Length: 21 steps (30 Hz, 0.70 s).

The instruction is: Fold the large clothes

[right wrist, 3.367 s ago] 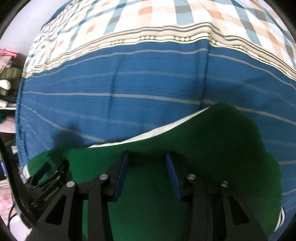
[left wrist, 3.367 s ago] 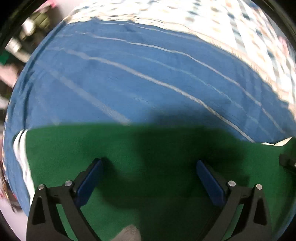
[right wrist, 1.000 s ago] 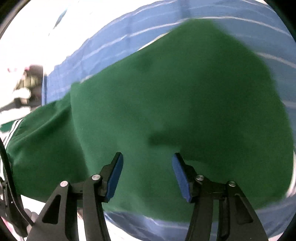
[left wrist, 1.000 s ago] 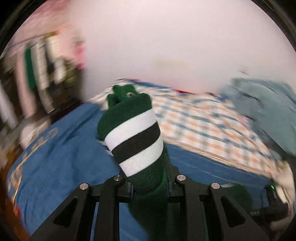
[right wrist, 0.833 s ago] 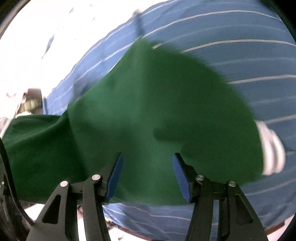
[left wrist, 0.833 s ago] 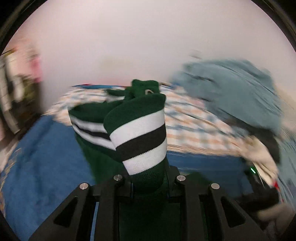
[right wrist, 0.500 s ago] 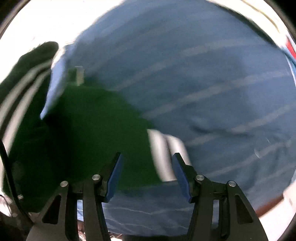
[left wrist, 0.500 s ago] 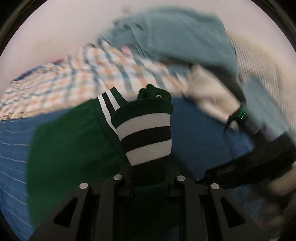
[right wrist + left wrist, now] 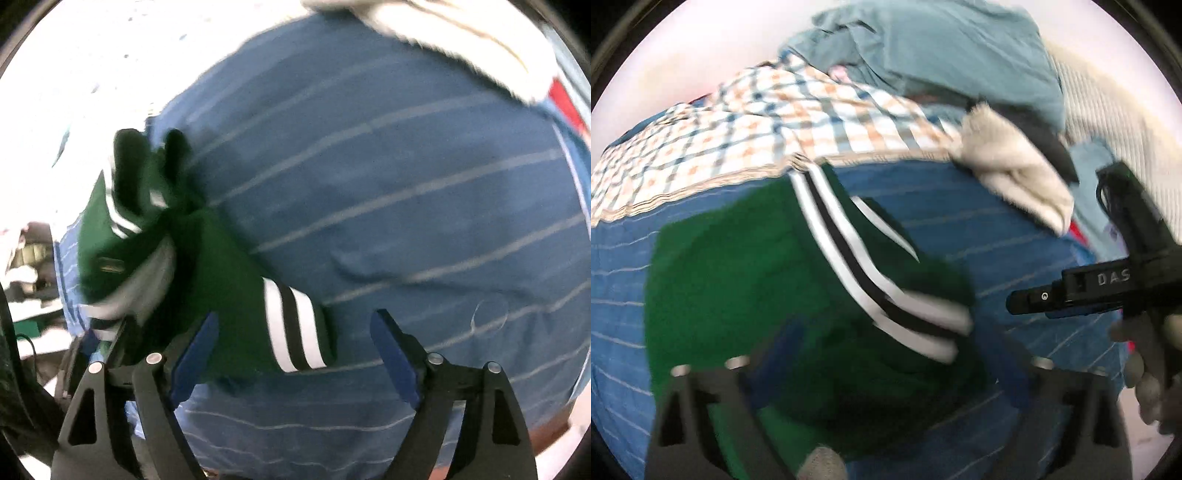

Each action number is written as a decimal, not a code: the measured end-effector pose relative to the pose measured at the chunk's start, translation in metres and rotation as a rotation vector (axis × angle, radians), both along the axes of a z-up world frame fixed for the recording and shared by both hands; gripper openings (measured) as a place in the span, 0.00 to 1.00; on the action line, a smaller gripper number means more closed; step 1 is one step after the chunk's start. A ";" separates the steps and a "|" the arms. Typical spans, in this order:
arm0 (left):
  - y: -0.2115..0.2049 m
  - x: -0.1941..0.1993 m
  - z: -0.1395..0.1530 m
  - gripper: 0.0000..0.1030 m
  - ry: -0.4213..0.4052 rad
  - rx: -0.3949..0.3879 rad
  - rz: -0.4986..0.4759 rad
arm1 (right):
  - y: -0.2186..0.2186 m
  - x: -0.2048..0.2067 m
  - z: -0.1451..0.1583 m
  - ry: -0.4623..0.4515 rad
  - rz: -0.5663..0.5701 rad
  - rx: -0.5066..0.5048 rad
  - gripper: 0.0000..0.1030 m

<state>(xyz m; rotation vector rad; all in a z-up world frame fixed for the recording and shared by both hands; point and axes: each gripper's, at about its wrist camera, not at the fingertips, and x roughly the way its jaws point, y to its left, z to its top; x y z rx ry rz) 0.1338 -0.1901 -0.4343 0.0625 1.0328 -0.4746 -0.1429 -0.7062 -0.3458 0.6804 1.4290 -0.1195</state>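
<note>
Here both grippers point down at the bed. The left gripper (image 9: 886, 369) tips down over the green sweater (image 9: 738, 288). Its jaws are opening and already stand wide. The striped cuff (image 9: 908, 317) of a sleeve lies loose between them, and the pads do not press on it. This picture is blurry, so the fine edges are hard to see.

The right gripper (image 9: 291, 350) also points down. Its jaws are opening too, and they are far apart. Another striped cuff (image 9: 295, 328) of the green sweater lies on the blue striped sheet (image 9: 406, 221) between the jaws, nearer the left finger (image 9: 192, 350). Nothing is pinched. In the left wrist view a hand (image 9: 1145, 369) holds the right gripper at the right edge.

The green sweater lies bunched on the blue striped sheet, with its white and black bands showing. Behind it is a checked blanket (image 9: 775, 122). On that sit a pale blue garment (image 9: 942, 55) and a fluffy cream cloth (image 9: 1008, 170). A bit of red (image 9: 565, 103) shows at the right side of the bed. Nothing blocks the jaws.
</note>
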 end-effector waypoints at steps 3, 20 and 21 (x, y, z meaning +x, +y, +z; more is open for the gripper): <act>0.033 0.007 0.016 0.96 0.008 0.014 0.112 | 0.003 0.008 0.023 -0.050 0.028 0.004 0.83; 0.270 -0.055 -0.161 1.00 0.419 0.529 0.852 | 0.076 0.059 0.000 -0.012 0.131 0.235 0.17; 0.268 -0.055 -0.162 1.00 0.390 0.543 0.860 | 0.079 0.057 0.006 -0.028 0.122 0.223 0.17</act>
